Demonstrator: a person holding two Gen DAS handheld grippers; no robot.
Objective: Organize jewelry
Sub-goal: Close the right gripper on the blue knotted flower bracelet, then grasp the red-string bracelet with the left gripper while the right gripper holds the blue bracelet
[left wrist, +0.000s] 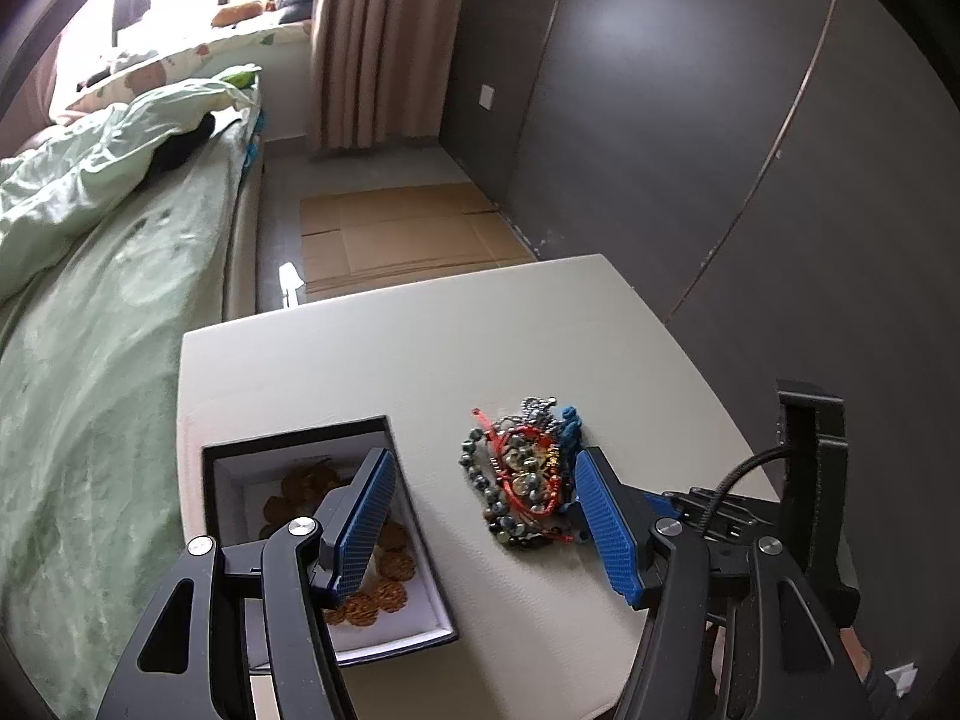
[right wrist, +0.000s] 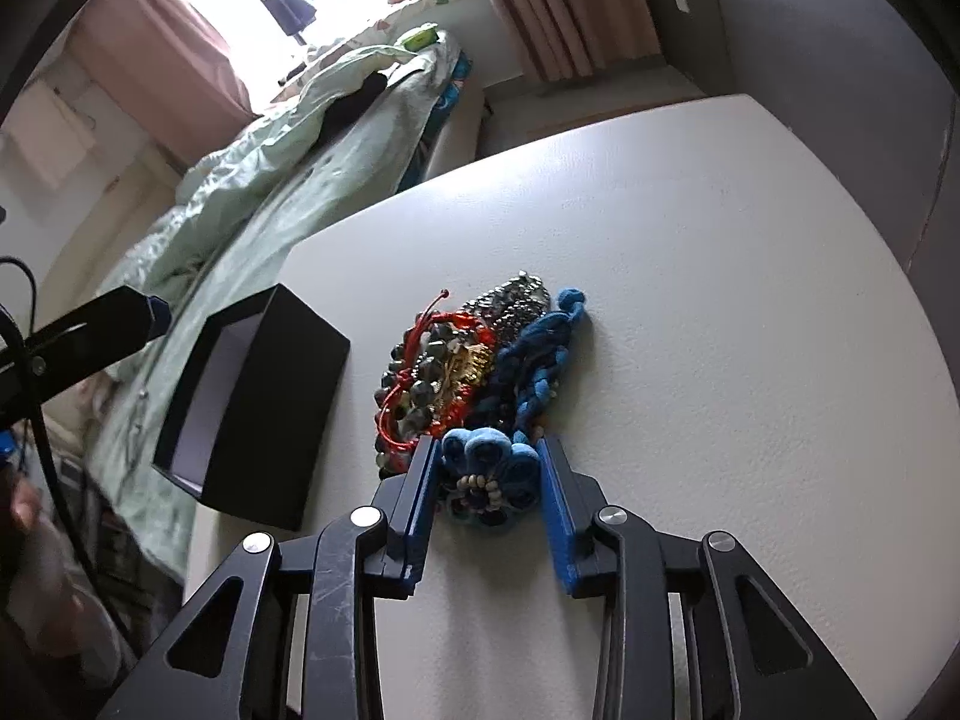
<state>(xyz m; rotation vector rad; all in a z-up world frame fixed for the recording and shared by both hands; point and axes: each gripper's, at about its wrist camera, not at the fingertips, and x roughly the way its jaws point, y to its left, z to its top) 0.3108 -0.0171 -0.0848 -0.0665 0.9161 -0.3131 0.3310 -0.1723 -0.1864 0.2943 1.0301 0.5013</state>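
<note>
my left gripper (left wrist: 480,516) hangs above the white table (left wrist: 372,360), tilted down, its blue fingers (left wrist: 606,534) spread wide with nothing between them; one finger sits over the open black box (left wrist: 414,516), the other beside the jewelry pile (left wrist: 522,474). the box holds a brown beaded piece (left wrist: 384,576). my right gripper (right wrist: 487,492) reaches in low over the table, fingers on either side of a blue flower ornament (right wrist: 489,468) at the near end of the pile; i cannot tell if they are squeezing it. the box stands just left of the pile.
</note>
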